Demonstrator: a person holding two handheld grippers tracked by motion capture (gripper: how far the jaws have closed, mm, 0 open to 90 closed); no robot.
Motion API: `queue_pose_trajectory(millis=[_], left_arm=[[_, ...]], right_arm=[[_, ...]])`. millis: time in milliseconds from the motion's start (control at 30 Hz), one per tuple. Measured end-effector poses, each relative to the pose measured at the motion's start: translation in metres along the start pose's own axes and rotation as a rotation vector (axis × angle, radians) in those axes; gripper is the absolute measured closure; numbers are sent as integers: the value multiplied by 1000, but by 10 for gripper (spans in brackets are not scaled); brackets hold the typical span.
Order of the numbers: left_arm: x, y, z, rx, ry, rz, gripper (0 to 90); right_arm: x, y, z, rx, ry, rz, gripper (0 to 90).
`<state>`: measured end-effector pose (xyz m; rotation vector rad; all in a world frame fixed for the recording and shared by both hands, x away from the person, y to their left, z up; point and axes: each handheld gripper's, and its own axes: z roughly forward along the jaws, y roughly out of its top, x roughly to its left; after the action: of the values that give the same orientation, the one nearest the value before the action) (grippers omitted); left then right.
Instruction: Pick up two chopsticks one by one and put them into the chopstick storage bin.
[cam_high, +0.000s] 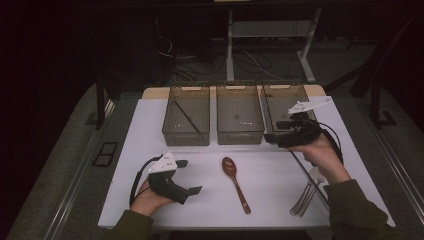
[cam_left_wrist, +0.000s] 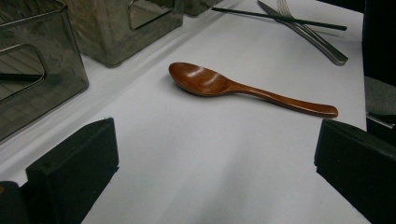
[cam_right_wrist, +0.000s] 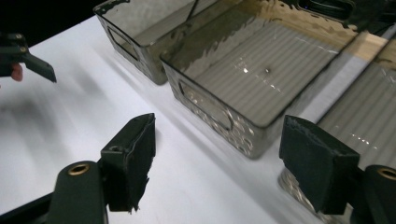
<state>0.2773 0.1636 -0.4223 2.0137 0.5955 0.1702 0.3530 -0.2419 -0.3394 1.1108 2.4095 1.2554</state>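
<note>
Right gripper (cam_high: 270, 138): jaws wide apart, nothing between them; held above the table at the near edge of the bins, pointing left in the high view. In its own view the two black jaws frame the near corner of the middle bin.
Left gripper (cam_high: 190, 176): jaws wide apart, nothing between them; low over the near left part of the table, pointing right toward the spoon. Its own view looks across bare white surface to the spoon.
Wooden spoon (cam_high: 235, 181): red-brown, lies flat on the table near centre front, bowl toward the bins, handle toward the person; between the two grippers, touched by neither.
Metal cutlery (cam_high: 304, 199): a fork and at least one more piece, near right front, just beside the right forearm; a dark chopstick (cam_left_wrist: 279, 18) lies across them.
Left bin (cam_high: 186, 115): smoky clear plastic, holds one dark chopstick lying diagonally.
Middle bin (cam_high: 239, 114): same make, ribbed floor, no cutlery seen inside.
Right bin (cam_high: 285, 102): partly hidden behind the right gripper; contents cannot be told.
Table (cam_high: 150, 145): white top, matt; a strip of wood-coloured edge shows behind the bins.
Room: dim; grey floor, loose cables and white table legs beyond the far edge, dark frame posts at both sides.
</note>
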Motion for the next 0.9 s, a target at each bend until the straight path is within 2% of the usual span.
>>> queue_pose_trajectory(millis=[300, 500, 900], left_arm=[[0, -1, 0, 5, 3, 1, 0], [0, -1, -2, -1, 8, -2, 0], [0, -2, -2, 10, 7, 4, 0]], right_arm=[[-5, -34, -16, -12, -19, 23, 279], [-8, -56, -25, 11, -36, 44, 280], [-7, -85, -46, 35, -65, 51, 295]])
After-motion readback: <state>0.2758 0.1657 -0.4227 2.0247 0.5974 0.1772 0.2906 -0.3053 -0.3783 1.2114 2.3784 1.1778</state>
